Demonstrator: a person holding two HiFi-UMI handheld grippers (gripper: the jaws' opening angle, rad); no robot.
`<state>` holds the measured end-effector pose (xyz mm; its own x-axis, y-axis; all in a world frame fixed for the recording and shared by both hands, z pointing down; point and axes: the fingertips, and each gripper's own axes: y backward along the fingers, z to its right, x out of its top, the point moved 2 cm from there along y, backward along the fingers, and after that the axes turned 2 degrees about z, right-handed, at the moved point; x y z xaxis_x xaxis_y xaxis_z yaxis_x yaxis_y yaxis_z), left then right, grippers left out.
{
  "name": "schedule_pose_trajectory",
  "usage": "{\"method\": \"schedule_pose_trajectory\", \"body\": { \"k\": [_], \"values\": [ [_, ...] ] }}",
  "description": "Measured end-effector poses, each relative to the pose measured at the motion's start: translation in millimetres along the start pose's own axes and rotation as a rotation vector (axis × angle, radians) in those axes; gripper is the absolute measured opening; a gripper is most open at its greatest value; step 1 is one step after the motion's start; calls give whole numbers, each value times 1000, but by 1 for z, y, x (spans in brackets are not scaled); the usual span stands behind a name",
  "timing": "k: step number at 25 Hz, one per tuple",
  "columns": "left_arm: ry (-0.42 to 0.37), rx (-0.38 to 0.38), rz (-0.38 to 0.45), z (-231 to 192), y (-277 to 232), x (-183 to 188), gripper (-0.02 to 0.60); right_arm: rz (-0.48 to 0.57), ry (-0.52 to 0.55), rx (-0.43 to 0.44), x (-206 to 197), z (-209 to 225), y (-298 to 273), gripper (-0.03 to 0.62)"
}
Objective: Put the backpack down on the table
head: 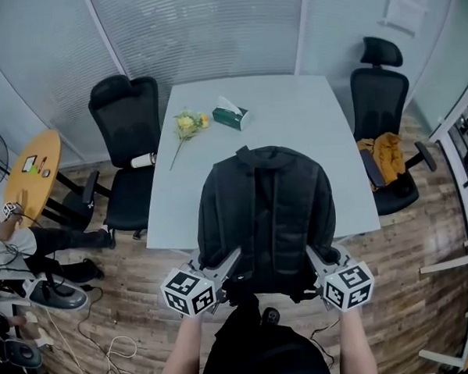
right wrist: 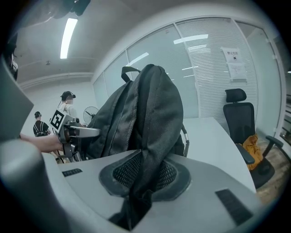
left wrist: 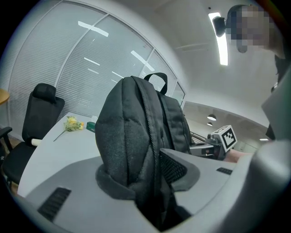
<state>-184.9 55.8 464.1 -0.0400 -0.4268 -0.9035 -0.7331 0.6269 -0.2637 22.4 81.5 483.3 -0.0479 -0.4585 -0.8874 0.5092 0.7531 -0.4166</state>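
Black backpack, upright over the near edge of the tabletop, lower part hanging past that edge. Resting on the tabletop or held clear of it: cannot tell. Soft, matte woven cloth, rounded at the top with a small carry loop. Padded back panel and two shoulder straps turned toward the head view. Nothing visible of its inside.

Clamped at the lower left side by the left gripper. Seen in the left gripper view, grey jaws with black mesh-textured pads, narrowly apart and pinching a thick fold of the cloth. Likewise at the lower right side, the right gripper. Seen in the right gripper view, jaws closed on a thinner fold.

Farther out, a pale, smooth table, rectangular with rounded corners. Toward its far left corner, a green tissue box with a white tissue poking out of the top. Just beside it, lying flat, a yellow flower on a long thin stem. At the left edge, a white cup on its side.

Either side of the table, black office chairs: left chair with a bare seat, right chair with crumpled orange cloth on its seat.
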Motion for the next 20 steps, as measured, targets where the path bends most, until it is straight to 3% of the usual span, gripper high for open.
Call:
{"method": "schedule_pose_trajectory", "body": {
  "k": [12,20],
  "values": [
    [-1,-41,-26,-62,-25,22,155,-20,-16,-35,21,5,-59,69],
    [9,-73,-45,-81,-39,26,155,-32,-27,-59,24,12,-75,69]
  ]
}}
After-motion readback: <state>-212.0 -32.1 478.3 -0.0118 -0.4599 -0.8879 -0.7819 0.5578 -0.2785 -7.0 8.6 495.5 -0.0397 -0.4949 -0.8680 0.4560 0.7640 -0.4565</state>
